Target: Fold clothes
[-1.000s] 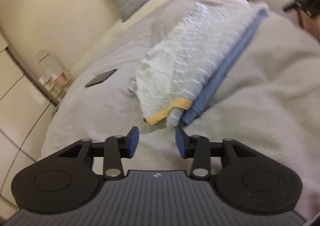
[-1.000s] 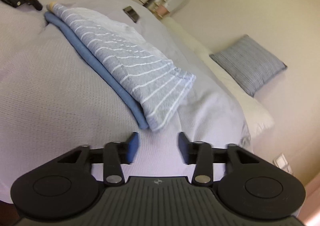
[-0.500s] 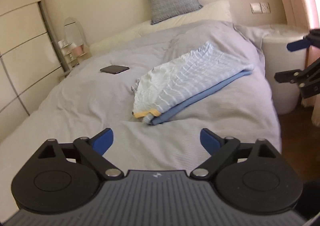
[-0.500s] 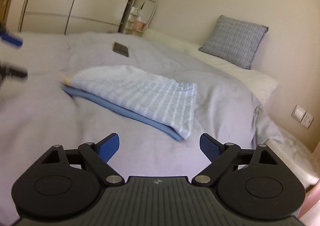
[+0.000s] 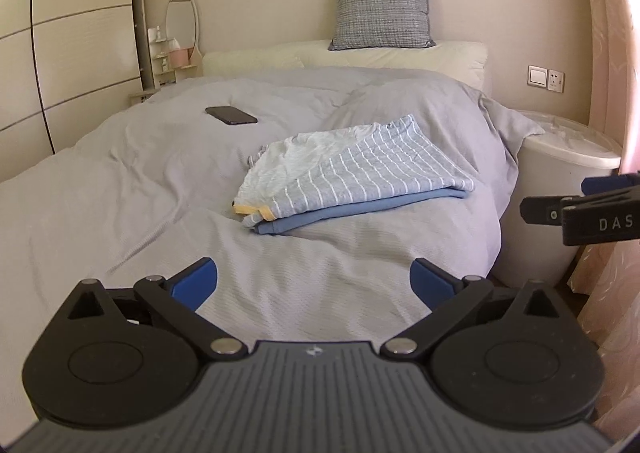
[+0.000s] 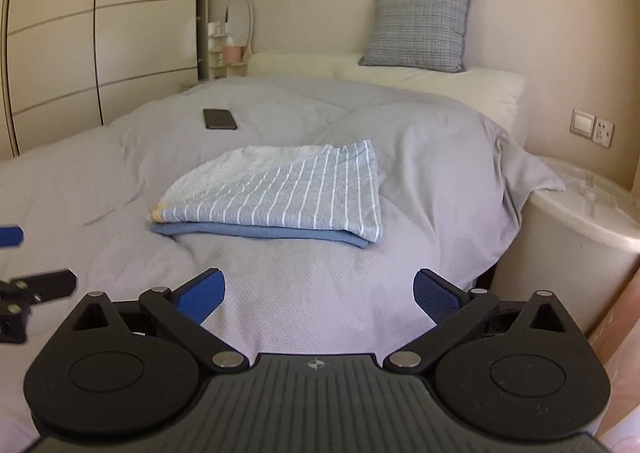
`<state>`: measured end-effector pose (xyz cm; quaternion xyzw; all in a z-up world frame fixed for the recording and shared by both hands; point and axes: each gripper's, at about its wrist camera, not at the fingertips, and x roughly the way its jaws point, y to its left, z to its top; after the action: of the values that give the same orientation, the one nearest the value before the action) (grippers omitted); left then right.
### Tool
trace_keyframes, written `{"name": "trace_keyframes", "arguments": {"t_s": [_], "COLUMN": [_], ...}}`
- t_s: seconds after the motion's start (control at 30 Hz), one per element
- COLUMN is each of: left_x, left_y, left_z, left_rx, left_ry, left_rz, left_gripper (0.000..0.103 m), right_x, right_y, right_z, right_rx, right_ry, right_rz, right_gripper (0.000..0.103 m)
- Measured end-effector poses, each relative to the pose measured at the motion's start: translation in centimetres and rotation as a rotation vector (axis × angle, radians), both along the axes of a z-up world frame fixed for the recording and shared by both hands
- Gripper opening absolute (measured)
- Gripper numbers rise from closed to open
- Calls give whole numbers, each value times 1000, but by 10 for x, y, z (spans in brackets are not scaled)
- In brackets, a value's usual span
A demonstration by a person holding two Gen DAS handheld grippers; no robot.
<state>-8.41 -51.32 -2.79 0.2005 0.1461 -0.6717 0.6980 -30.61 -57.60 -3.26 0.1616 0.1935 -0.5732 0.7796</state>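
- The left tongs (image 5: 314, 279) are released, blue pads spread wide over the grey duvet (image 5: 120, 189), gripping nothing; half a second ago they sat closer to the garment.
- The right tongs (image 6: 320, 289) are likewise spread wide and hold nothing; they too have drawn back.
- At 3 o'clock of the left view the right tongs' black finger shows beside a white lidded bin (image 5: 560, 181); its contents cannot be made out.
- The folded striped garment (image 5: 360, 177) lies flat on the bed at 12 o'clock of both tongs, well apart from them, a plain blue layer (image 6: 260, 231) beneath it.
- Farther, at 11 o'clock, a dark phone (image 5: 231, 115) rests on the duvet.
- Farthest, a grey cushion (image 6: 420, 27) leans on the wall.
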Motion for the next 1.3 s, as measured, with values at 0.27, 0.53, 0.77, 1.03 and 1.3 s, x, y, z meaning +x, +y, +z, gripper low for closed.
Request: {"name": "trace_keyframes", "arguments": {"t_s": [0.27, 0.53, 0.77, 1.03, 1.3], "left_x": [3, 5, 8, 9, 0], "left_y": [-6, -13, -20, -20, -15], "left_z": [2, 1, -3, -7, -9], "left_rx": [30, 53, 71, 26, 60], "left_ry": [83, 137, 182, 204, 154], "left_rz": [49, 83, 85, 129, 110], "left_gripper": [101, 101, 102, 102, 102], "right_x": [-1, 0, 0, 2, -1], "right_y": [-5, -5, -8, -10, -8], "right_z": [2, 4, 1, -2, -2], "right_rx": [73, 90, 103, 120, 128], "right_ry": [-69, -95, -100, -104, -101], "right_rz": [-32, -35, -28, -16, -22], "right_gripper": [103, 103, 103, 103, 103]}}
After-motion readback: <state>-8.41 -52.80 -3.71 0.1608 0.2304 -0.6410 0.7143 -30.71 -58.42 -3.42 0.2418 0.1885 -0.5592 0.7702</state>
